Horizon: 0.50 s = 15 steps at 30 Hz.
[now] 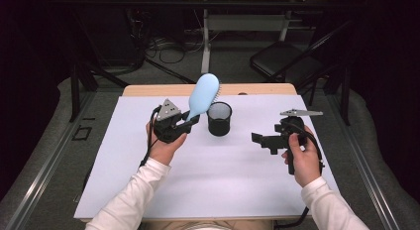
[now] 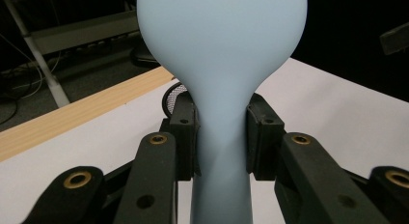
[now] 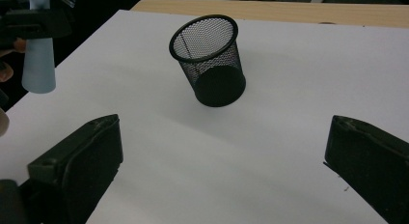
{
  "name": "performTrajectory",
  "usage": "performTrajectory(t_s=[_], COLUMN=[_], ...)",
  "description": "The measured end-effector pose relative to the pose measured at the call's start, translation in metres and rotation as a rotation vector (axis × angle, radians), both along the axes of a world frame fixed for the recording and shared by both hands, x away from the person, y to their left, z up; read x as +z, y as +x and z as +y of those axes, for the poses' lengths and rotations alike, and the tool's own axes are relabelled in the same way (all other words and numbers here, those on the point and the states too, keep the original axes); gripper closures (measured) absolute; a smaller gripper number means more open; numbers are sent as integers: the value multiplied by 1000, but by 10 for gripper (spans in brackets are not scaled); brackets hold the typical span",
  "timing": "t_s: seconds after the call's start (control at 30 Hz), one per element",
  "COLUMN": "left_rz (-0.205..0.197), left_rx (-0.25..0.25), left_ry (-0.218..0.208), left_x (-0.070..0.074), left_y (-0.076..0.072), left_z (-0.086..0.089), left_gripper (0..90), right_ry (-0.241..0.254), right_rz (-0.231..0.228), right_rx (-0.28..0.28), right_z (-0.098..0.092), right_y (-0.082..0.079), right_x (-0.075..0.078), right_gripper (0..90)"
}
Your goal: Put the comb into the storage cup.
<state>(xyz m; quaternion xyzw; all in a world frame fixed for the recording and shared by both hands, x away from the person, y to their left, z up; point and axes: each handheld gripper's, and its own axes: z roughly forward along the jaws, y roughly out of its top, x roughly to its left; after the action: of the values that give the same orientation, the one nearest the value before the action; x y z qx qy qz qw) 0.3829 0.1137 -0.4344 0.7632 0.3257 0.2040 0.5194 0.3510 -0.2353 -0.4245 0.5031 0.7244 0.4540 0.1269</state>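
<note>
While the left hand-held gripper [image 2: 222,137] clamps the blue hairbrush [image 2: 222,50], the right hand-held gripper [image 3: 222,156] gapes before the mesh cup [image 3: 210,60].

Overhead, plus two close tong-mounted views

One light-blue hairbrush [image 1: 203,95], one black mesh cup [image 1: 219,118], two hand-held grippers, left [image 1: 190,122] and right [image 1: 258,139]

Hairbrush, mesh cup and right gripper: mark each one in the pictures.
Hairbrush [image 1: 203,94], high view, on the back of its light blue head.
Mesh cup [image 3: 208,60], right gripper view, on its black mesh wall below the rim.
Right gripper [image 1: 263,143], high view, midway between its open fingertips.
</note>
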Motion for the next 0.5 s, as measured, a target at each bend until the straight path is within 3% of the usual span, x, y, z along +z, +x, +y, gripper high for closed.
performTrajectory(t_s=[0.5], left_rz=[-12], left_rx=[-9], left_ry=[-24], left_x=[-2], left_y=[0], left_z=[-8], left_gripper=[696], right_ry=[25], right_rz=[23], right_rx=[-13], right_z=[2], right_y=[26], right_x=[19], right_gripper=[0])
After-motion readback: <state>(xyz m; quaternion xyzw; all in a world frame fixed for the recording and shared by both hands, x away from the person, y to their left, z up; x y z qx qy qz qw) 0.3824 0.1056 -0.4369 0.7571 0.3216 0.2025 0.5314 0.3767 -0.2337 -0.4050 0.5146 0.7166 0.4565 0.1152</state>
